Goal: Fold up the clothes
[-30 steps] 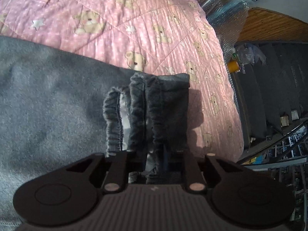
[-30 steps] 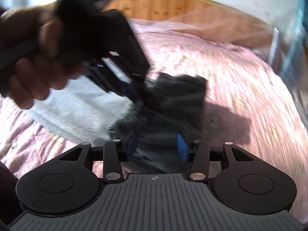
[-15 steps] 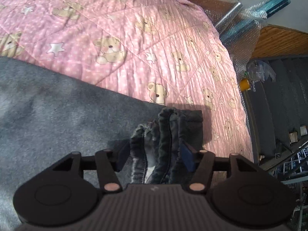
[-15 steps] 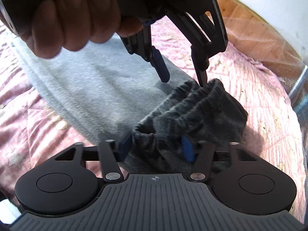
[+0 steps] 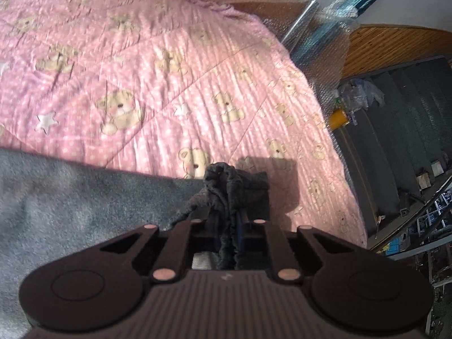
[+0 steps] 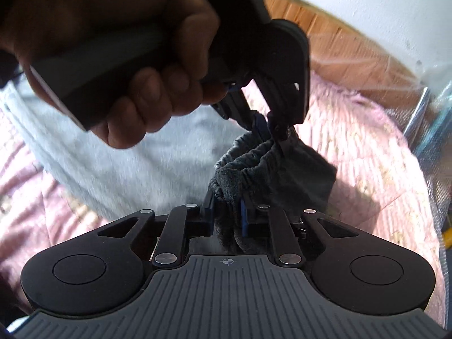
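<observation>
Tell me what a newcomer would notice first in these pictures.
Probably the pink bear-print blanket filling the bed, and the grey garment lying across it. Both tongs, left and right, pinch its dark bunched waistband, and the hand gripping the left handle looms large in the right view.

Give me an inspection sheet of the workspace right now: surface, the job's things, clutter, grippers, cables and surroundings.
Surface: pink teddy-bear quilt on a bed.
Job's things: grey garment spread flat; its dark elastic waistband bunched and raised.
Clutter: nothing seen on the quilt.
Grippers: left gripper shut on waistband; right gripper shut on waistband; left hand grips the left handle.
Cables: nothing seen.
Surroundings: bubble-wrapped bundle, wooden headboard, dark stairs, yellow object.
</observation>
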{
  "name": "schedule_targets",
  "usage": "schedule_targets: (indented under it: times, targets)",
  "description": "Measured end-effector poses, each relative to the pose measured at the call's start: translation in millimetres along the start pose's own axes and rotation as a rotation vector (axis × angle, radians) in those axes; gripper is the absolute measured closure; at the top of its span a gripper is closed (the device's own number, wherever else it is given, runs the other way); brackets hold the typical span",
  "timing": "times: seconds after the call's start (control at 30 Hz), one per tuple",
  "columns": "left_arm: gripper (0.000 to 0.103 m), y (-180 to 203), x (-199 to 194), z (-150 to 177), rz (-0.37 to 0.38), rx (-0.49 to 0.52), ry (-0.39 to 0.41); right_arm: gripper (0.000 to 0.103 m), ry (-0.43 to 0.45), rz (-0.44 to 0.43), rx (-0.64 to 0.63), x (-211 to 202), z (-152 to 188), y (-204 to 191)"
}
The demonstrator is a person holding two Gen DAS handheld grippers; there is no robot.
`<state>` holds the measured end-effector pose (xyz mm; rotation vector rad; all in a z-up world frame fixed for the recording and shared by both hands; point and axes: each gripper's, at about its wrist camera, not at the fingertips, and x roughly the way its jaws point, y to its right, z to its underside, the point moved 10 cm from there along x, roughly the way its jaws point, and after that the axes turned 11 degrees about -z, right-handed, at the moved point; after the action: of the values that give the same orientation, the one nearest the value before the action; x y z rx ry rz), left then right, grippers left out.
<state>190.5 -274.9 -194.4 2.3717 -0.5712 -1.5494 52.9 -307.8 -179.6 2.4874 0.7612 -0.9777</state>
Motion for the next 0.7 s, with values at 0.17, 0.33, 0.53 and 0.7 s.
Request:
schedule_targets:
  times: [0.17, 0.33, 0.53, 0.7]
  targets:
    - [0.09, -56, 6, 12, -0.114, -0.057, -0.047, 0.088, -0.012, -0.121, -0.023, 24, -15, -32]
    - [0.078, -85, 11, 20, -0.134, -0.096, -0.071, 0.077, -0.104, -0.171, -0.08, 63, 10, -53]
    - [0.074, -61, -48, -11, -0.128, 0.018, 0.091, 0.058, 0.048, -0.182, 0.179, -8, -5, 6]
    - [0.073, -11, 7, -8, -0.068, 0.16, -0.007, 0.079, 0.029, -0.066, 0.387, 8, 18, 66]
